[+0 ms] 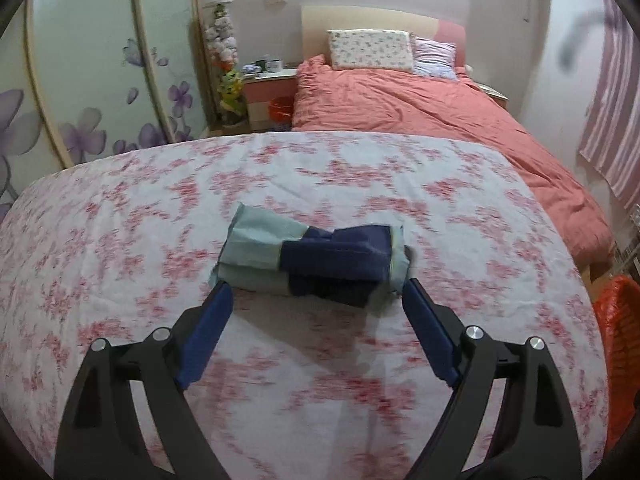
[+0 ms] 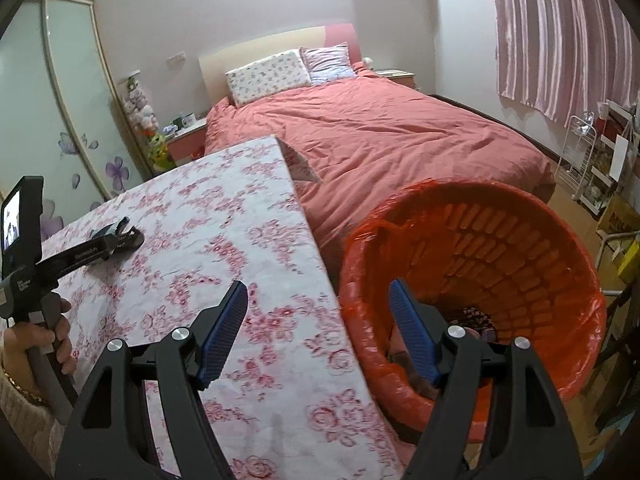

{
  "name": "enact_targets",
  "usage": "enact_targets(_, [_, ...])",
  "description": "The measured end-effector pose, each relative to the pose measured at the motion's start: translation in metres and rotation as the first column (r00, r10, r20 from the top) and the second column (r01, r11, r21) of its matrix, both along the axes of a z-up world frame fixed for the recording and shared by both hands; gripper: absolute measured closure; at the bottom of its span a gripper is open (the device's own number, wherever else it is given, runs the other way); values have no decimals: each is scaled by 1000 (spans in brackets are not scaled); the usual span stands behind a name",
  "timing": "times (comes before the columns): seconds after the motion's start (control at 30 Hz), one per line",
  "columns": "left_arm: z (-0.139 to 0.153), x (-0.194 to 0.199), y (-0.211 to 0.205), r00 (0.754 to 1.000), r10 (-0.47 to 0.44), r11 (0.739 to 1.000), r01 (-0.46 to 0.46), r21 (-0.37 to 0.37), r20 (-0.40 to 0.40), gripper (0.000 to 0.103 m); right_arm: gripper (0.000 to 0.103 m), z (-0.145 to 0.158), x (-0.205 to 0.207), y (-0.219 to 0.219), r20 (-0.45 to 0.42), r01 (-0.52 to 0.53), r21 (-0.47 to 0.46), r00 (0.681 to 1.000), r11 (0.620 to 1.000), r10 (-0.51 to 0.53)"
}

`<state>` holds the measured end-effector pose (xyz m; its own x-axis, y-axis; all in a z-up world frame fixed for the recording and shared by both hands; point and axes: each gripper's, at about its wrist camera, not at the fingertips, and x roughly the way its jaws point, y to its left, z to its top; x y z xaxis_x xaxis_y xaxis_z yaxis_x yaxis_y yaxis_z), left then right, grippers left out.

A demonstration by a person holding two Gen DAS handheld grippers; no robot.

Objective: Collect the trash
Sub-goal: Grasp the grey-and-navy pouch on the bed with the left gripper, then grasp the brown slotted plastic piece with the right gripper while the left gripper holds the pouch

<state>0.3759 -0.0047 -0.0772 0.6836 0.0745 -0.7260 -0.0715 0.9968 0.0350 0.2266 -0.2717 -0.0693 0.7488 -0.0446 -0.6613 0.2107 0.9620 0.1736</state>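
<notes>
A crumpled wrapper [image 1: 316,258], pale green and dark blue, lies on the floral tablecloth [image 1: 280,184]. My left gripper [image 1: 318,292] is open, its blue pads just short of the wrapper's two ends. In the right wrist view the left gripper [image 2: 120,236] shows over the table at the left, held by a hand. My right gripper [image 2: 318,292] is open and empty, straddling the table's right edge and the rim of the orange waste basket [image 2: 520,248]. Some trash lies at the basket's bottom [image 2: 476,316].
A bed with a salmon quilt [image 2: 400,136] stands behind the table. A nightstand [image 1: 272,84] and a small orange bin [image 1: 280,108] are by the wardrobe [image 1: 80,80]. A wire rack [image 2: 580,160] and boxes stand at the far right.
</notes>
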Motion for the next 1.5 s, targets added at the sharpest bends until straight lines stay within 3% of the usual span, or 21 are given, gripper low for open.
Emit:
enact_targets(0.4, [-8, -39, 92, 994, 102, 995, -102, 12, -34, 21, 30, 1, 7, 33, -9, -61, 2, 998, 998, 61])
enact_targets(0.47, [-9, -46, 106, 992, 118, 993, -118, -1, -42, 21, 30, 2, 8, 39, -9, -73, -1, 997, 997, 73])
enact_targets(0.57, [1, -58, 120, 994, 108, 991, -109, -80, -16, 21, 30, 2, 11, 47, -10, -90, -8, 996, 996, 90])
enact_targets(0.67, [18, -60, 115, 996, 81, 987, -76, -142, 28, 19, 30, 2, 14, 55, -16, -104, -14, 994, 994, 104])
enact_targets(0.77, [30, -45, 96, 997, 54, 988, -46, -146, 48, 18, 30, 1, 16, 61, -20, -114, -19, 993, 993, 114])
enact_targets(0.97, [14, 11, 62, 997, 72, 992, -76, -100, -41, 19, 30, -1, 18, 64, -32, -120, -28, 992, 992, 119])
enact_targets(1.1, [-3, 25, 57, 994, 69, 995, -75, -64, -89, 38, 30, -6, 21, 60, -49, -115, -20, 992, 993, 114])
enact_targets(1.27, [-12, 19, 75, 993, 58, 991, -69, -118, -102, 64, 30, -12, 23, 60, -64, -116, -13, 991, 993, 115])
enact_targets(1.5, [-8, 2, 95, 994, 8, 998, -15, -65, -105, 77, 30, -14, 23, 71, -73, -141, -25, 988, 990, 138])
